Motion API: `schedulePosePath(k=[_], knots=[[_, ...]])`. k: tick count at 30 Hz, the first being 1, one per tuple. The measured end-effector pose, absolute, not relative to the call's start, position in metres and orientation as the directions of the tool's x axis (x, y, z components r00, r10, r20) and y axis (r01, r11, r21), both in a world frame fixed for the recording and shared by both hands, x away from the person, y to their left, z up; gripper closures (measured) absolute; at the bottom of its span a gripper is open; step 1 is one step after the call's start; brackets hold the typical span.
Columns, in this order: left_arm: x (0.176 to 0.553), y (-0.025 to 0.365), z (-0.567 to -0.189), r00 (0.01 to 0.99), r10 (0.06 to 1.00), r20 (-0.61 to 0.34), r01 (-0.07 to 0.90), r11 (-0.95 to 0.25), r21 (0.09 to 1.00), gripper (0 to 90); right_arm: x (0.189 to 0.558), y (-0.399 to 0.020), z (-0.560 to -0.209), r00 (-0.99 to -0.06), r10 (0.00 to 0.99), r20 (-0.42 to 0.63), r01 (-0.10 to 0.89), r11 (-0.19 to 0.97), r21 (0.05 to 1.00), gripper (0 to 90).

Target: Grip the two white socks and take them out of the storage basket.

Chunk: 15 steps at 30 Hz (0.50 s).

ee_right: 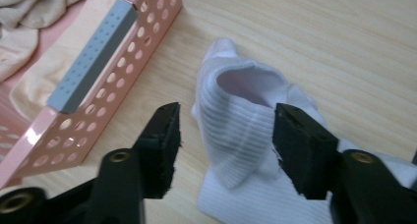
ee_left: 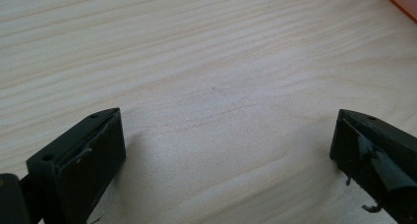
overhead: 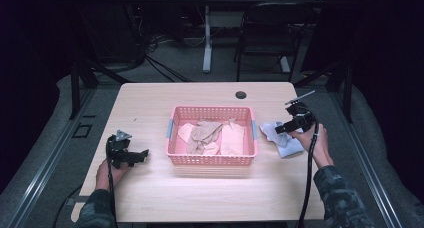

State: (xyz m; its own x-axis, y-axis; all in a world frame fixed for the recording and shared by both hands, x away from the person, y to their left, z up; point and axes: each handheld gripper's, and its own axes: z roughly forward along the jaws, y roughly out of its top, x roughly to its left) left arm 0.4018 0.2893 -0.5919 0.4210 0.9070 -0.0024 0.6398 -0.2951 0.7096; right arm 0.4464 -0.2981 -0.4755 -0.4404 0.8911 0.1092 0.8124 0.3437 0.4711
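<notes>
A white ribbed sock [overhead: 284, 140] lies crumpled on the wooden table [overhead: 150, 113], just right of a pink perforated basket [overhead: 212, 109]. The basket holds beige and peach cloths [overhead: 210, 135]. My right gripper [overhead: 278, 130] hovers low over the sock, pointing toward the basket. In the right gripper view the sock's raised cuff [ee_right: 241, 116] stands between the parted jaws of that gripper [ee_right: 226, 130], and the left pad is clear of it. My left gripper [overhead: 141, 155] rests at the table's left, open over bare wood [ee_left: 228, 135].
The basket's grey end handle [ee_right: 93, 57] is close to the sock's left in the right gripper view. A round cable hole [overhead: 241, 94] sits near the table's far edge. A dark chair [overhead: 272, 33] and a desk leg [overhead: 207, 43] stand beyond the table.
</notes>
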Motion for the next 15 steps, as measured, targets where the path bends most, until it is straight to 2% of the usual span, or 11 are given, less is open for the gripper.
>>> schedulePosePath(k=[1,6,15], knots=[[0.402,0.289,-0.592,0.421,0.907,-0.002,0.640,-0.295,0.710,0.1,0.446,-0.298,-0.476,-0.440,0.891,0.109,0.812,0.344,0.471,41.9],[0.402,0.289,-0.592,0.421,0.907,-0.002,0.640,-0.295,0.710,0.1,0.425,-0.303,-0.460,-0.456,0.884,0.100,0.790,0.351,0.503,21.8],[0.402,0.289,-0.592,0.421,0.907,-0.003,0.640,-0.295,0.710,0.1,0.391,-0.305,-0.452,-0.513,0.855,0.077,0.743,0.397,0.539,8.3]])
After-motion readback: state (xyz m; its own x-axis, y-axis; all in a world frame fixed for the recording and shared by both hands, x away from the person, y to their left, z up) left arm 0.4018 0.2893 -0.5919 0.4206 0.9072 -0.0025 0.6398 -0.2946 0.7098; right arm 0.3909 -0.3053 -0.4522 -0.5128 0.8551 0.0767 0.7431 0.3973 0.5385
